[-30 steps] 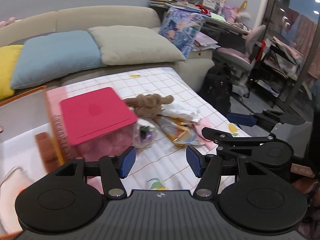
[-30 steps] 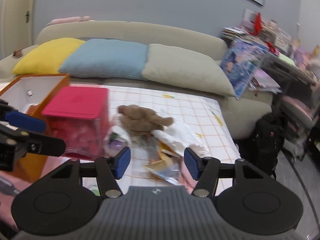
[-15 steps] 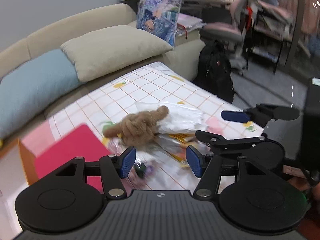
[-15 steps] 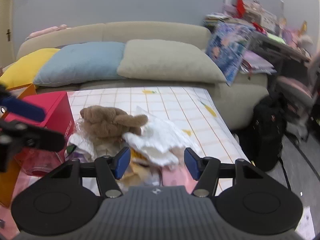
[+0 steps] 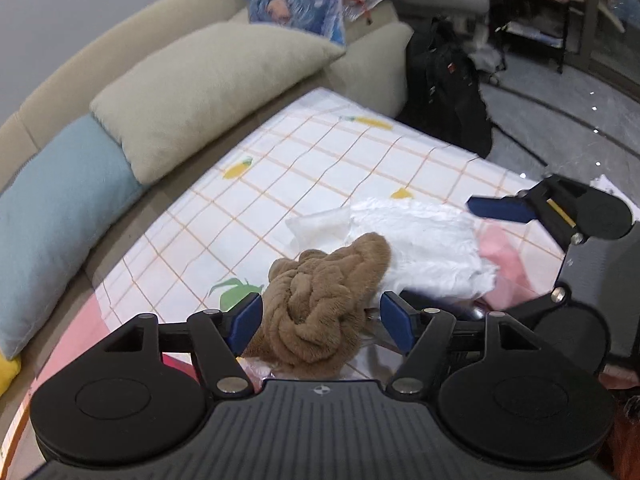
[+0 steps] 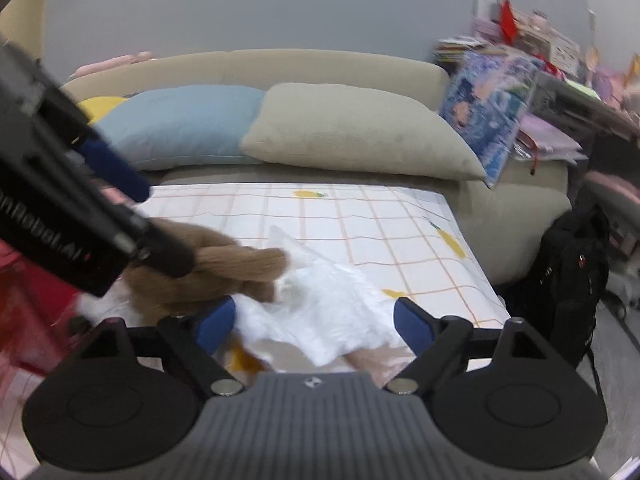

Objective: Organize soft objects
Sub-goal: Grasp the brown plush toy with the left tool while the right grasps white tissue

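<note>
Two grippers are working over one heap of soft things lying on the checked sheet. The left gripper is hanging with its jaws apart on either side of the brown plush toy, whose knotted body is filling the gap between the blue fingertips; whether the pads are touching the fur cannot be told. The right gripper is likewise standing with its jaws apart, straddling the crumpled white plastic bag, which is lying just beside the plush toy on its right and partly under one of its limbs. In the left wrist view the right gripper is showing at the right edge, beyond the white plastic bag. In the right wrist view the left gripper is crossing the frame from the left, with the plush toy just under its tip.

A pink cloth is peeking out from beneath the bag, on the side away from the plush toy. A red box is sitting left of the plush toy, blurred. Behind the plush toy, along the sofa, a beige cushion and a blue cushion are lying side by side, with a yellow cushion further left. A black backpack is standing on the floor to the right of the sheet.
</note>
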Motion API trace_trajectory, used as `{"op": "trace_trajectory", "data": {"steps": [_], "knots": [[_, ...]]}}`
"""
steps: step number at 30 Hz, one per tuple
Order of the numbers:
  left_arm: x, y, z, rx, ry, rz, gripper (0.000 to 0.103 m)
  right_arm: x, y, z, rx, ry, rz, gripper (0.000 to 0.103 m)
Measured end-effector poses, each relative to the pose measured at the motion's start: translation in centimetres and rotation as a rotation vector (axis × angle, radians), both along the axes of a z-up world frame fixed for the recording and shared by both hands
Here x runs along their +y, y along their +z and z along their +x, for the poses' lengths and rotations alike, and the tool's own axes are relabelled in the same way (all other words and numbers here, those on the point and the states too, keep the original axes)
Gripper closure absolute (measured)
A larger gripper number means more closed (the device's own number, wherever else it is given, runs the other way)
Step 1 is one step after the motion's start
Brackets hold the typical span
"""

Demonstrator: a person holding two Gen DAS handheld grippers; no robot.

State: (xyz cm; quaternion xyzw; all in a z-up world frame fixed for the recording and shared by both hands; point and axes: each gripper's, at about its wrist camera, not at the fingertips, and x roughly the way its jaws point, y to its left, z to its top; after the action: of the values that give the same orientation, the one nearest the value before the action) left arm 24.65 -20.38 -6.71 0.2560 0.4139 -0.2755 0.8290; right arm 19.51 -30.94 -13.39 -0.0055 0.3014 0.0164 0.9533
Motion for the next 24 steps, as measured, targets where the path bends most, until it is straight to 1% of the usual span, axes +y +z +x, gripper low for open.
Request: {"op": "trace_trajectory", "data": {"steps": [3, 6, 7, 8, 10, 11, 12, 14, 15, 16, 18, 19, 21, 24], "knots": [[-0.2, -1.1, 1.0, 0.048, 0.038, 0.025, 0.024, -1.6, -0.6, 1.0, 0.020, -0.024, 0.096, 0.018], [-0.1, -1.7, 1.9, 0.077, 0.081, 0.030, 0.024, -2.1, -1.3, 1.6, 0.054, -0.010, 0.143, 0.020], [-0.1, -1.8, 1.9, 0.079, 0.086, 0.028, 0.024, -2.2, -1.5, 1.8, 0.069, -0.003, 0.170, 0.028], [-0.1, -1.9, 2.0, 0.081, 0.091, 0.028, 0.024, -2.2, -1.6, 1.8, 0.079, 0.004, 0.188, 0.033], [-0.3, -2.0, 2.1, 0.080, 0.100, 0.035, 0.025, -2.2, -1.6, 1.7, 0.081, 0.017, 0.193, 0.049], [-0.3, -2.0, 2.1, 0.079, 0.105, 0.032, 0.028, -2.2, -1.6, 1.7, 0.080, 0.020, 0.194, 0.054], [-0.2, -2.0, 2.1, 0.081, 0.111, 0.025, 0.034, -2.1, -1.6, 1.7, 0.079, 0.022, 0.195, 0.063], [-0.1, -2.0, 2.2, 0.091, 0.131, 0.013, 0.037, -2.1, -1.7, 1.7, 0.095, 0.028, 0.198, 0.078], [-0.1, -2.0, 2.2, 0.090, 0.137, 0.010, 0.043, -2.2, -1.8, 1.8, 0.109, 0.030, 0.201, 0.083], [-0.1, -2.0, 2.2, 0.085, 0.139, 0.012, 0.045, -2.2, -1.9, 1.8, 0.114, 0.030, 0.205, 0.087], [0.0, -1.9, 2.1, 0.070, 0.143, 0.001, 0.056, -2.2, -1.7, 1.6, 0.107, 0.027, 0.197, 0.092], [0.1, -1.8, 2.0, 0.065, 0.145, -0.012, 0.058, -2.2, -1.5, 1.4, 0.097, 0.025, 0.190, 0.093], [0.3, -1.3, 1.8, 0.043, 0.150, -0.028, 0.067, -2.3, -1.2, 1.0, 0.079, 0.015, 0.178, 0.093], [0.8, 0.1, 1.2, 0.007, 0.162, -0.078, 0.069, -2.8, -0.2, 0.3, 0.037, -0.016, 0.171, 0.094]]}}
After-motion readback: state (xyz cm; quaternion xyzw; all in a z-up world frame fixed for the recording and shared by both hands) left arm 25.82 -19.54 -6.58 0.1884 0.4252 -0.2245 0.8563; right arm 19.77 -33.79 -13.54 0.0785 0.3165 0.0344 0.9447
